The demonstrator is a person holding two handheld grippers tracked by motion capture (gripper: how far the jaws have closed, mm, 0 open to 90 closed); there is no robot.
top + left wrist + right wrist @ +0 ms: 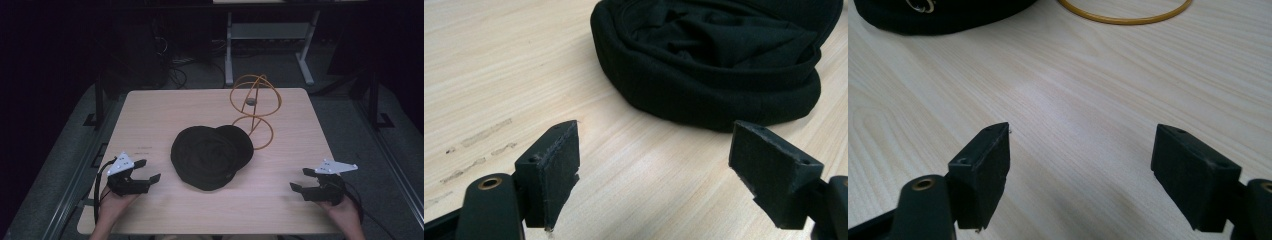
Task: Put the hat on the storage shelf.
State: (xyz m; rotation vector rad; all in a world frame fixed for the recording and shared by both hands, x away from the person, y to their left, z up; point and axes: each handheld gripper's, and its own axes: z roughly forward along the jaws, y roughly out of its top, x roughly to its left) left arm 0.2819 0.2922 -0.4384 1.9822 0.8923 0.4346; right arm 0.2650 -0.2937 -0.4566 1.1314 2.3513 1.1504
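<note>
Left tool (148, 170) at lower left of the high view, held in a hand (114, 204) coming in from the bottom edge, resting low over the light wood surface (165, 107). Jaws spread wide, nothing between them. In the left gripper view the two black pads (555, 167) frame bare wood grain, with faint scuff marks at left.

Black hat (210, 155) sits mid-frame on the surface, rounded crown, brim bulging toward upper right. Well apart from both tools. Left gripper view has it in the upper right, soft folds in the cloth, close ahead of the jaws but not touching.

Yellow wire stand (254, 107) just behind and right of the hat: ring base flat on the surface, hoops crossed on top. The base ring touches or passes under the hat's edge, cannot tell which.

Right tool (301, 179) at lower right, in the other hand (345, 212), jaws also wide and empty. Right gripper view: hat edge with a small metal ring at upper left, stand's base ring at top centre.
</note>
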